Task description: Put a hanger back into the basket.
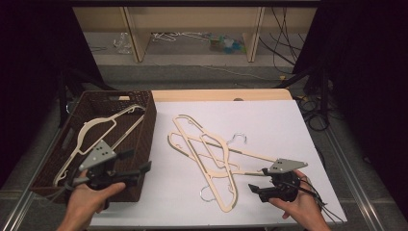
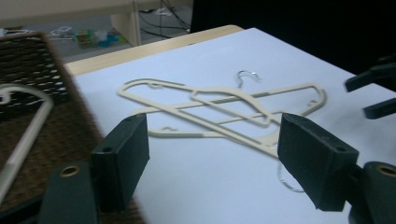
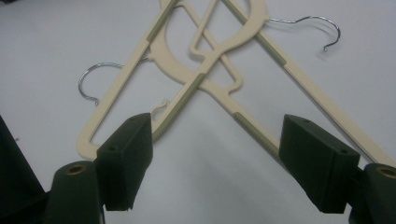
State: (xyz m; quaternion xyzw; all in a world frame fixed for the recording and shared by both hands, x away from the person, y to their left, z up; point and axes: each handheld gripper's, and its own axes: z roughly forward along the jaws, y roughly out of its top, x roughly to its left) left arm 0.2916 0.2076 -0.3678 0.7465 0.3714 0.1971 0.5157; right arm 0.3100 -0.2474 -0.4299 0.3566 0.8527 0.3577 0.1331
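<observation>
Both my hands at the near edge | left gripper [image 1: 137, 163] jaws apart, empty, over the wicker basket [image 1: 144, 120] corner | right gripper [image 1: 257, 180] jaws apart too, just beside two crossed cream hangers [image 1: 211, 154] on the white sheet [image 1: 269, 125] | third hanger [image 1: 96, 134] lying in the basket

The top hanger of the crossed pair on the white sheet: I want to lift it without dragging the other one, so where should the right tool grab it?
Probably the top hanger by its straight arm near the right tool, coming from the person's side with jaws astride it. That stretch lies clear of the other hanger, flat on the white sheet.
</observation>
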